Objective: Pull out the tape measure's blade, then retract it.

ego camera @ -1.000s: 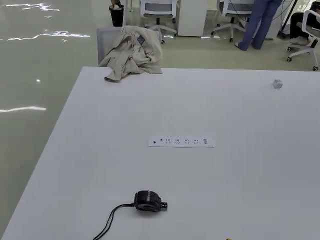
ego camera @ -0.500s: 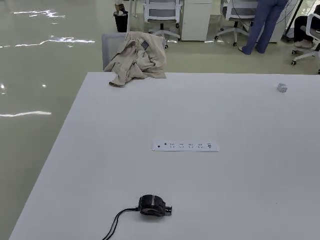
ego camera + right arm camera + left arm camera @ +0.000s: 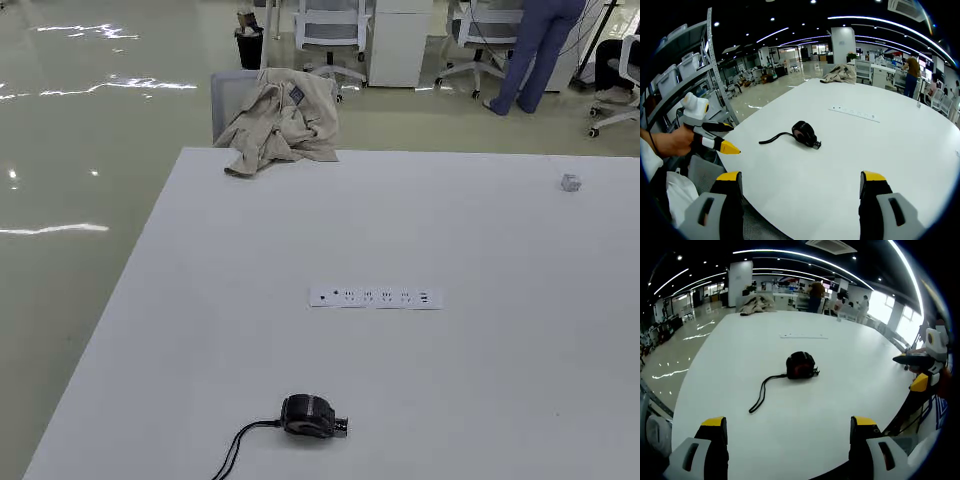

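Black round tape measure [image 3: 312, 416], cord [image 3: 238, 437] trailing, short of power strip [image 3: 375, 298].
Markings unreadable; left gripper [image 3: 788, 422], right gripper [image 3: 801, 176] spread wide.

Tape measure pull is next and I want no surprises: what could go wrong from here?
The tape measure lies loose on the smooth table, so pulling one-handed could drag it along. Its black cord trails toward the near edge and could snag a claw. The left claw and right claw are open, short of it.
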Tool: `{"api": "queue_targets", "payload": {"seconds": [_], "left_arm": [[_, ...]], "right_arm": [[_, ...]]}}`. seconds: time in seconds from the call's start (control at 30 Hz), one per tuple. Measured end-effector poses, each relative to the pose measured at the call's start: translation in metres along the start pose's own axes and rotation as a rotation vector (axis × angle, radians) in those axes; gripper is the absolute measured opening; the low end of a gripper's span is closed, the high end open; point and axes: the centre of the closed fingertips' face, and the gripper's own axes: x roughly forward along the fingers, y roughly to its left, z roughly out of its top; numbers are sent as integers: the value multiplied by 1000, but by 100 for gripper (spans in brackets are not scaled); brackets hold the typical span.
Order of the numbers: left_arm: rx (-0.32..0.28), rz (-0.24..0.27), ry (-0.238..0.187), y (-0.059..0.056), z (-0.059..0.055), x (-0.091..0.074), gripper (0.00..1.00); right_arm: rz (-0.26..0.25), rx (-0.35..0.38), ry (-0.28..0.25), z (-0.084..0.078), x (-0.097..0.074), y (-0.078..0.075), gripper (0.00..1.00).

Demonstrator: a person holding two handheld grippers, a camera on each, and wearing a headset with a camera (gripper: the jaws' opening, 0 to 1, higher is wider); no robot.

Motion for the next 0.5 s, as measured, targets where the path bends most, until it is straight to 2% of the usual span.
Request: {"api": "queue_targets", "payload": {"seconds": [0.5], "left_arm": [[-8,13,-4,4,3,-2,100]], "right_arm": [[-29,14,9,-3,-5,-5,100]]}}
